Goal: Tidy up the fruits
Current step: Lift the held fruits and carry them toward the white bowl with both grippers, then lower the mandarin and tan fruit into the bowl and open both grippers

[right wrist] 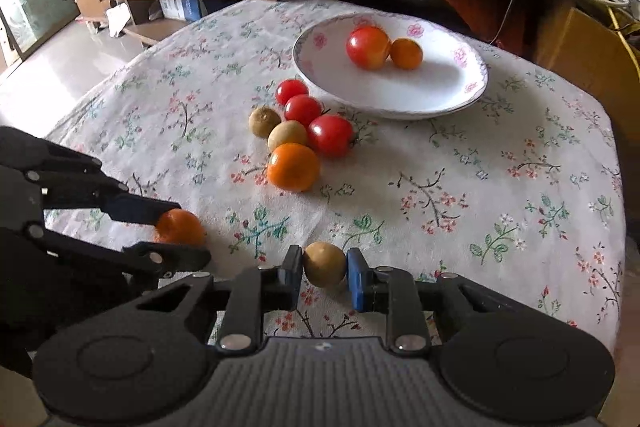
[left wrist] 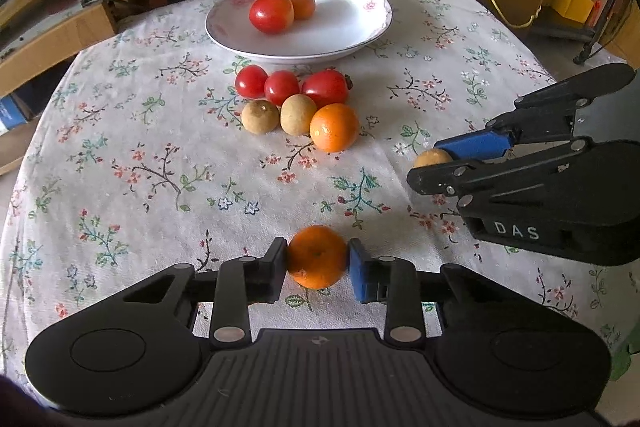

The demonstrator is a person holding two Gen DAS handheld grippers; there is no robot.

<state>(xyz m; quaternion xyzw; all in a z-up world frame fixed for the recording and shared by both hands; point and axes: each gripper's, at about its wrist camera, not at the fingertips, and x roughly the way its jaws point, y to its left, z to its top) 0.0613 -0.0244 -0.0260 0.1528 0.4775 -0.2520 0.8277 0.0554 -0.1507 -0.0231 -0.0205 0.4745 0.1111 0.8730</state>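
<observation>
Gripping gently matters: the left gripper [left wrist: 317,263] is clamped on a mandarin [left wrist: 317,256], the right gripper [right wrist: 324,269] on a longan [right wrist: 324,263]. Lift both clear, then set them softly inside the plate [right wrist: 400,95].

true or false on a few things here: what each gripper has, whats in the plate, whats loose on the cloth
1. The left gripper is shut on an orange. True.
2. The right gripper is open with nothing in it. False: it is shut on a brown fruit.
3. The plate holds two fruits, a large red one and a small orange one. True.
4. The plate is bare and all the fruit lies on the cloth. False: two fruits are in it.
5. Three red tomatoes lie in a row on the tablecloth just in front of the plate. True.
</observation>
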